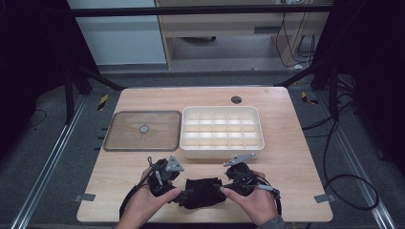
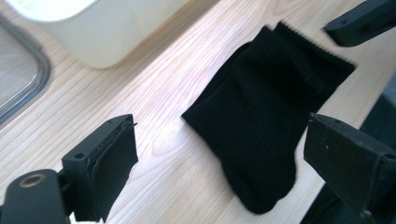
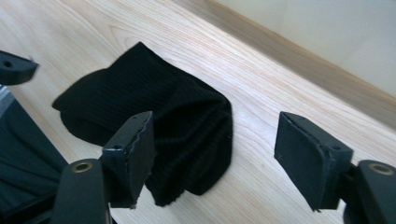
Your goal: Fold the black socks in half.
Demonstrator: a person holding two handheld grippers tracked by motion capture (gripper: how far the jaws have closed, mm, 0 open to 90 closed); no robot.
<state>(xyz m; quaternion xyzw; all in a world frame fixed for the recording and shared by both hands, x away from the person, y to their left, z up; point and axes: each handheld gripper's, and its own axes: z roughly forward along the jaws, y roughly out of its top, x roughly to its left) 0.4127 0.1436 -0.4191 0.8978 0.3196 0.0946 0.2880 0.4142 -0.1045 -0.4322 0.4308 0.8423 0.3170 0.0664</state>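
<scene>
While the sock (image 1: 204,192) lay at the tabletop's near edge, we flanked it, left gripper (image 2: 219,158) and right gripper (image 3: 215,154) both spread wide, touching nothing.

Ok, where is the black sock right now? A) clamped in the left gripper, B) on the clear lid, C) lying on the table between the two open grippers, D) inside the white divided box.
C: the black sock lies flat on the wooden table, between the left gripper and the right gripper; both have their jaws spread and grip nothing, and the sock sits nearer than the white divided box.
</scene>
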